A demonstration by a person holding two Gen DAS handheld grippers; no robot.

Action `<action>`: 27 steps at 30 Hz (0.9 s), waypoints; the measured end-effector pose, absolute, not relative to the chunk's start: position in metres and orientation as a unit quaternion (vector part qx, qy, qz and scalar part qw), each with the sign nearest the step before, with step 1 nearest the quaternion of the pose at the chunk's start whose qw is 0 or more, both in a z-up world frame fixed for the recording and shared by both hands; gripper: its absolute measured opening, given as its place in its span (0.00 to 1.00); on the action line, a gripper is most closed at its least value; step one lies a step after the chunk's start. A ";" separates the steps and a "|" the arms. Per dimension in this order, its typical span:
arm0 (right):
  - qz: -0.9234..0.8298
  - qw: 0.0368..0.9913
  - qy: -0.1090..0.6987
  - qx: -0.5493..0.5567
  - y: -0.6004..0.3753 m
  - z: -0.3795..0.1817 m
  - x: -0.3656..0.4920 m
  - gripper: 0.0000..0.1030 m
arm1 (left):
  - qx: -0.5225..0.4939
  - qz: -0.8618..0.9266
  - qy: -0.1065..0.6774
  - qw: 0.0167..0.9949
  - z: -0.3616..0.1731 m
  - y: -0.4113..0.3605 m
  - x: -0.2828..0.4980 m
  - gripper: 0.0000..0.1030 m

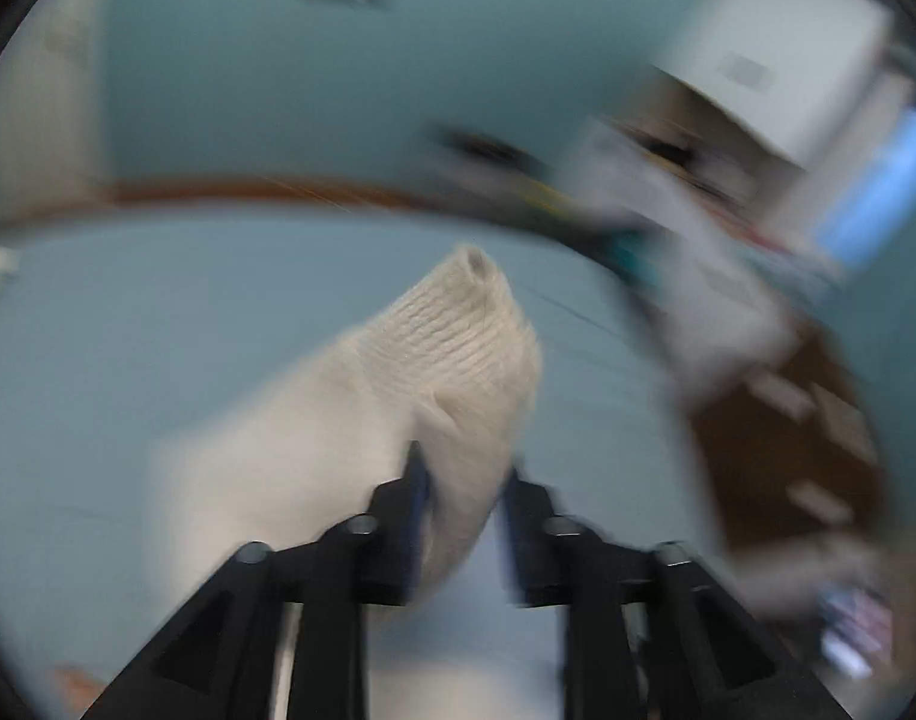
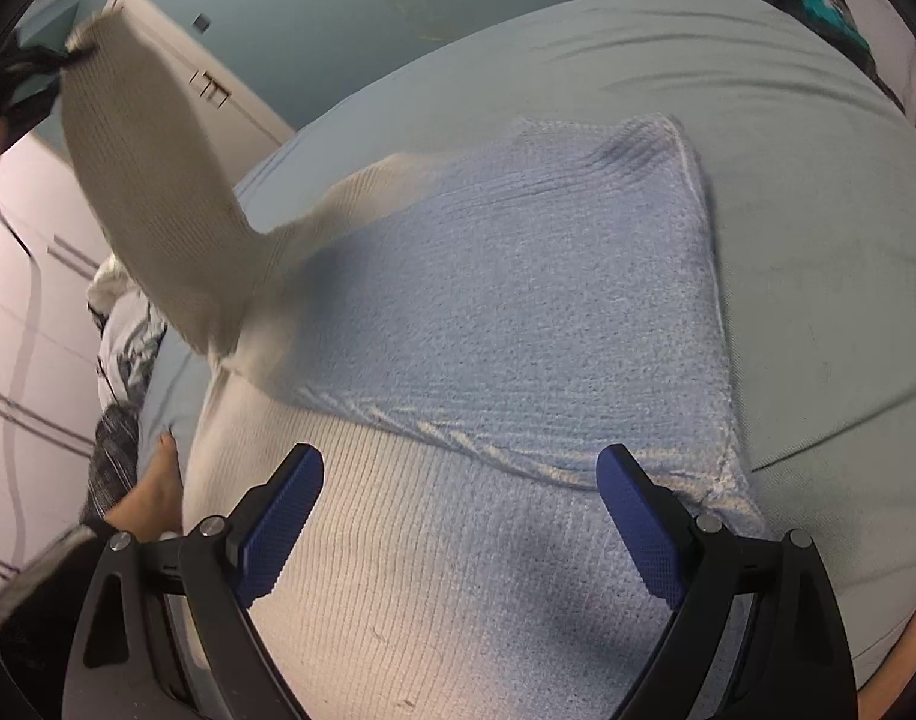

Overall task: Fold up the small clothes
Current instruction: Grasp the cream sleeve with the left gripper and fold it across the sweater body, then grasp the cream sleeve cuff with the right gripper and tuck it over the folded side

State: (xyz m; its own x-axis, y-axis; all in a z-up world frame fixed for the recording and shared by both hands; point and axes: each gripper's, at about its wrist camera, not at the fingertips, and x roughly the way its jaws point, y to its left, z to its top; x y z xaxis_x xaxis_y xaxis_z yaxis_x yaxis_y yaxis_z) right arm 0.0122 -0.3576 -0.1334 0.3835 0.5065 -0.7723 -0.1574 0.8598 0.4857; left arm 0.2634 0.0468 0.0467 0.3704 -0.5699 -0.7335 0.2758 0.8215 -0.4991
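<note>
A cream knit sweater (image 2: 518,312) lies partly folded on the bed (image 2: 818,210). My left gripper (image 1: 461,480) is shut on the end of its sleeve (image 1: 452,360) and holds it up in the air; that view is blurred. In the right wrist view the lifted sleeve (image 2: 146,192) rises at the upper left, with the left gripper just visible at its top (image 2: 68,57). My right gripper (image 2: 461,468) is open and empty, hovering just above the near ribbed part of the sweater.
The bed has a pale blue sheet. A patterned pillow or bedding (image 2: 122,348) lies at its left edge, by white wardrobe doors (image 2: 26,300). A bare foot (image 2: 152,492) shows at lower left. Cluttered shelves and a white box (image 1: 776,60) stand at right.
</note>
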 end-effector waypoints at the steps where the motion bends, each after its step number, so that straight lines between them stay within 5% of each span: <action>1: 0.198 0.814 0.515 0.181 -0.364 -0.135 0.014 0.88 | -0.159 -0.305 0.512 0.787 0.037 0.027 0.252 0.89; 2: 0.192 0.814 0.515 0.190 -0.370 -0.136 0.016 0.88 | -0.153 -0.330 0.519 0.774 0.030 0.007 0.237 0.97; 5: 0.170 0.809 0.516 0.226 -0.387 -0.141 0.020 0.88 | -0.066 -0.345 0.488 0.799 0.015 -0.017 0.195 0.97; 13: 0.182 0.745 0.540 0.347 -0.392 -0.157 0.041 0.88 | 0.091 -0.126 0.428 0.890 -0.051 0.090 0.169 0.97; 16: 0.196 0.703 0.548 0.409 -0.374 -0.168 0.060 0.88 | 0.081 -0.057 0.445 0.890 -0.082 0.135 0.173 0.97; 19: 0.169 0.681 0.570 0.428 -0.357 -0.188 0.088 0.67 | 0.040 -0.016 0.461 0.886 -0.105 0.175 0.175 0.97; 22: 0.142 0.677 0.611 0.386 -0.338 -0.206 0.110 0.58 | 0.016 0.036 0.476 0.878 -0.132 0.221 0.173 0.97; 27: 0.105 0.651 0.638 0.399 -0.330 -0.188 0.098 0.57 | -0.047 0.087 0.498 0.861 -0.172 0.274 0.168 0.97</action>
